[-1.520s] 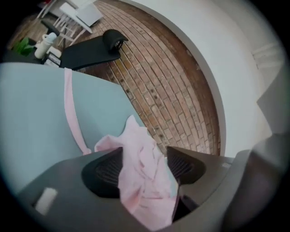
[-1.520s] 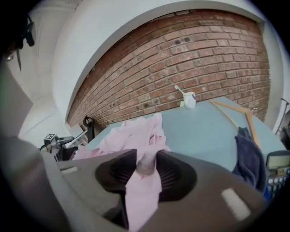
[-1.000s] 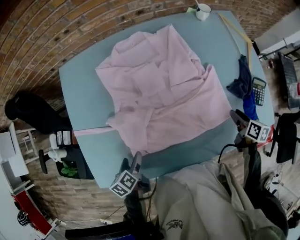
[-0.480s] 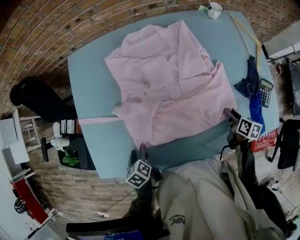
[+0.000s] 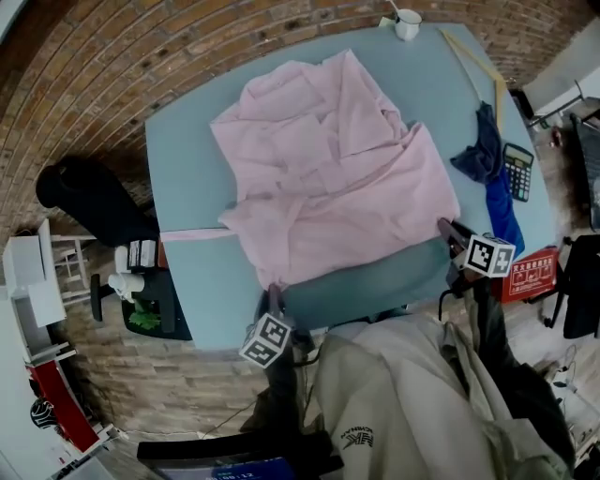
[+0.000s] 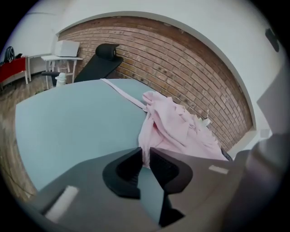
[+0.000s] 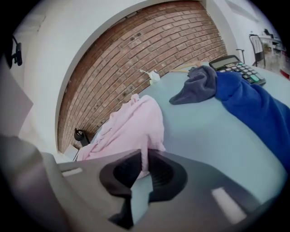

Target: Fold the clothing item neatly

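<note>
Closing on the near hem of the pink shirt [image 5: 328, 178], the left gripper [image 6: 146, 156] has a thin fold of the cloth pinched between its two dark jaws, at the shirt's near left corner. The right gripper [image 7: 144, 161] is closing as well, with the hem at the near right corner caught between its jaws. Both corners sit close to the near edge of the pale blue table [image 5: 187, 216]. From there the shirt spreads away across the middle of the table, rumpled and loosely heaped, with a narrow strip of pink trailing off toward the left edge. To the right of the shirt lies a crumpled blue cloth [image 5: 492, 173], with a calculator [image 5: 517, 172] just beside it. A white cup [image 5: 406, 23] stands at the far edge. A brick wall [image 6: 181, 59] runs behind the table.
</note>
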